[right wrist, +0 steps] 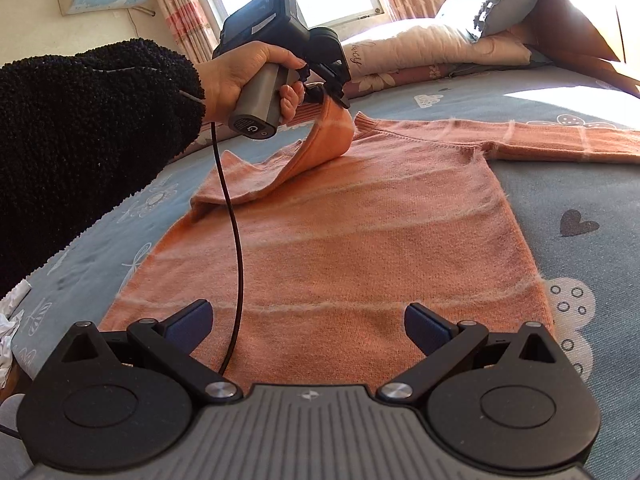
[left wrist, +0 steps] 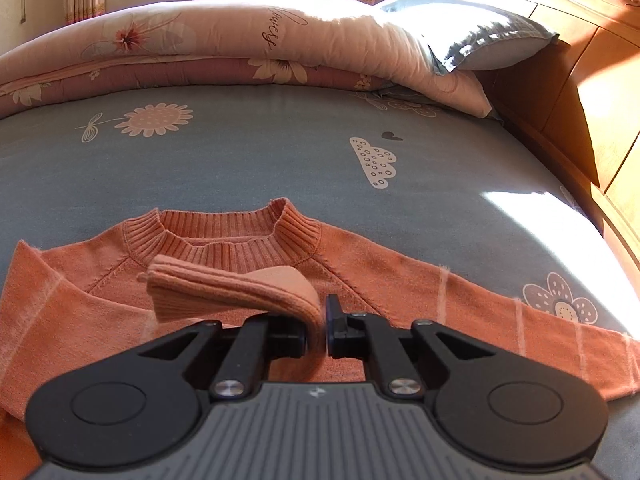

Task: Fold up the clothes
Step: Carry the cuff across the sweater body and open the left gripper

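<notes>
sweater cuff in left tool

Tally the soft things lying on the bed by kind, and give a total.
Orange knit sweater with pale stripes: 1
Folded pink floral quilt: 1
Grey pillow: 1
Total: 3

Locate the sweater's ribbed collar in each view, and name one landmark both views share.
Left wrist view: the ribbed collar sits centre, just beyond the sleeve cuff pinched in the left claw.
Right wrist view: only its edge shows, upper centre, right of the lifted sleeve.
Shared landmark: the grey pillow at the top right.
</notes>
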`<action>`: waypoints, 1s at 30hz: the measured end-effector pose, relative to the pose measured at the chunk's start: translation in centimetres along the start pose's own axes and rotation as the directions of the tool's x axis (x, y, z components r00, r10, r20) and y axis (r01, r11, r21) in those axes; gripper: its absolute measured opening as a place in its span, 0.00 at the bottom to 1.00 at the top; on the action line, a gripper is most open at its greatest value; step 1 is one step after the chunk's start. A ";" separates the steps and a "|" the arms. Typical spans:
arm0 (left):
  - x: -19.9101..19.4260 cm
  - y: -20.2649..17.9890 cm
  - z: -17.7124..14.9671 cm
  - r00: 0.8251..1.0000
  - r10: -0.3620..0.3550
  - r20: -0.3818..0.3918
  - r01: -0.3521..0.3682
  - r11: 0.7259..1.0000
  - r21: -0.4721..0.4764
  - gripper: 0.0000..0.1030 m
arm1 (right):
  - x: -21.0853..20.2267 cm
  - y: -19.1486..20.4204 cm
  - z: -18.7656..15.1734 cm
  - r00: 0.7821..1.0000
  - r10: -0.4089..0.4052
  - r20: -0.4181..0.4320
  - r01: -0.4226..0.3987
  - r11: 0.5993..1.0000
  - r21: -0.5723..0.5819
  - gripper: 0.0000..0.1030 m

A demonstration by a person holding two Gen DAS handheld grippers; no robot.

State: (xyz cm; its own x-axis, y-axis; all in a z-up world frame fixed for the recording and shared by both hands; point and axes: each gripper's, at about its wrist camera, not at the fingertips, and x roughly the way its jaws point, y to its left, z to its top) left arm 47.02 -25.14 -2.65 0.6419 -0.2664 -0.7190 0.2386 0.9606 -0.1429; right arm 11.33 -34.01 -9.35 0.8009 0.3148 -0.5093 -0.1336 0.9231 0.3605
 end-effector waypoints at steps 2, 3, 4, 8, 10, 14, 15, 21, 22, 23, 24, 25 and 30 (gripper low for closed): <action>-0.1 -0.2 -0.3 1.000 -0.021 0.001 0.021 1.000 0.012 0.16 | 0.1 0.1 0.0 1.000 -0.002 -0.003 0.002 1.000 -0.002 1.00; -0.2 -0.3 -0.3 1.000 -0.029 0.006 0.029 0.999 0.018 0.21 | 0.1 0.1 0.0 1.000 -0.003 -0.005 0.003 1.000 -0.003 1.00; -0.4 -0.4 -0.4 0.999 -0.038 0.011 0.037 0.999 0.025 0.28 | 0.1 0.1 -0.1 1.000 -0.003 -0.007 0.003 1.000 -0.004 1.00; -1.3 -0.5 -0.1 0.996 -0.088 0.034 0.087 0.996 0.032 0.44 | 0.3 0.2 -0.1 1.000 -0.010 -0.014 0.010 1.000 -0.010 1.00; -1.6 -0.4 0.0 0.994 -0.105 0.037 0.104 0.994 0.026 0.44 | 0.4 0.2 -0.1 1.000 -0.013 -0.016 0.013 1.000 -0.010 1.00; -1.9 -0.1 0.4 0.989 -0.139 0.040 0.139 0.990 0.005 0.50 | 0.5 0.2 -0.1 1.000 -0.014 -0.020 0.014 1.000 -0.010 1.00; -1.9 0.0 0.5 0.988 -0.146 0.043 0.146 0.989 0.002 0.50 | 0.5 0.2 -0.1 1.000 -0.014 -0.020 0.014 1.000 -0.010 1.00; -2.3 0.8 0.9 0.959 -0.273 0.076 0.277 0.960 -0.047 0.72 | 0.5 0.0 -0.1 1.000 -0.011 -0.019 0.010 1.000 -0.004 1.00; -2.4 0.8 1.0 0.952 -0.294 0.082 0.298 0.953 -0.045 0.73 | 0.5 0.0 -0.2 1.000 -0.010 -0.019 0.010 1.000 -0.003 1.00; -2.6 0.6 1.0 0.954 -0.287 0.091 0.291 0.957 -0.026 0.73 | 0.5 0.0 -0.2 1.000 -0.009 -0.020 0.009 1.000 -0.002 1.00; -2.8 0.4 1.0 0.955 -0.280 0.100 0.283 0.959 -0.007 0.73 | 0.5 0.0 -0.2 1.000 -0.008 -0.021 0.008 1.000 -0.001 1.00; -2.8 0.2 1.0 0.957 -0.273 0.095 0.274 0.962 0.009 0.75 | 0.5 0.0 -0.2 1.000 -0.007 -0.023 0.007 1.000 -0.001 1.00; -2.3 -1.0 1.1 0.975 -0.221 0.017 0.218 0.969 0.117 0.76 | 0.5 -0.1 -0.1 1.000 -0.010 -0.025 0.010 1.000 0.005 1.00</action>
State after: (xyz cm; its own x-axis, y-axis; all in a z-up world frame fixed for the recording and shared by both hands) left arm 46.13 -25.54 -0.12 0.5853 -0.4734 -0.6583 0.4561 0.8635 -0.2155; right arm 11.68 -33.93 -9.75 0.7872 0.3113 -0.5323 -0.1231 0.9252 0.3591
